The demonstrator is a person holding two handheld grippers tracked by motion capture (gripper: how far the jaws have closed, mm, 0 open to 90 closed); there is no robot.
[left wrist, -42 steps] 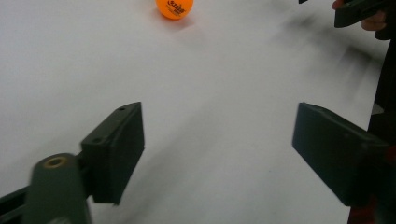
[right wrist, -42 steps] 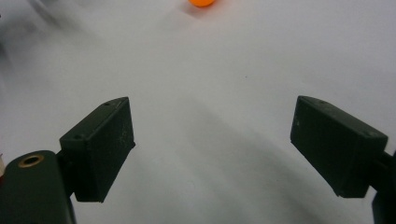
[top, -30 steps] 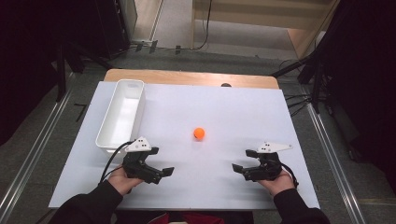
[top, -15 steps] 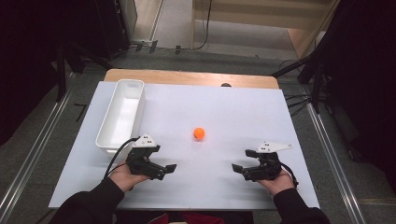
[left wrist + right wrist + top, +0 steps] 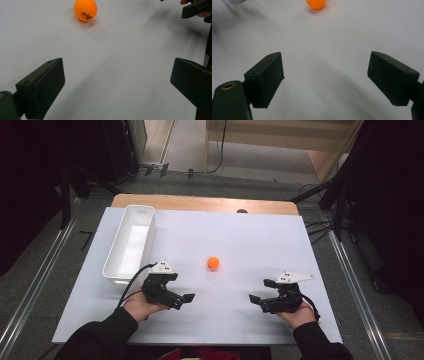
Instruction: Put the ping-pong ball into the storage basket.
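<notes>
An orange ball (image 5: pixel 213 263) rests on the white tabletop (image 5: pixel 250 240), near the middle. My left gripper (image 5: pixel 180 290) is held low over the table, near and left of the ball, jaws wide open and bare, aimed to the right. In the left gripper view the ball (image 5: pixel 85 10) lies ahead at upper left, beyond the open gripper (image 5: pixel 117 70). My right gripper (image 5: pixel 261 291) is near and right of the ball, open and holding nothing. In the right gripper view the ball (image 5: pixel 316 3) sits at the top edge, far past the gripper (image 5: pixel 325 60).
A long white bin (image 5: pixel 129 245) stands along the table's left side, just beyond the left hand. A wooden strip (image 5: pixel 200 202) edges the far side, with a small dark thing (image 5: pixel 242 211) on it. The right gripper (image 5: pixel 197 8) shows in the left gripper view's top right corner.
My left gripper has crept forward and to the right, toward the ball. The right gripper and the ball have stayed put.
</notes>
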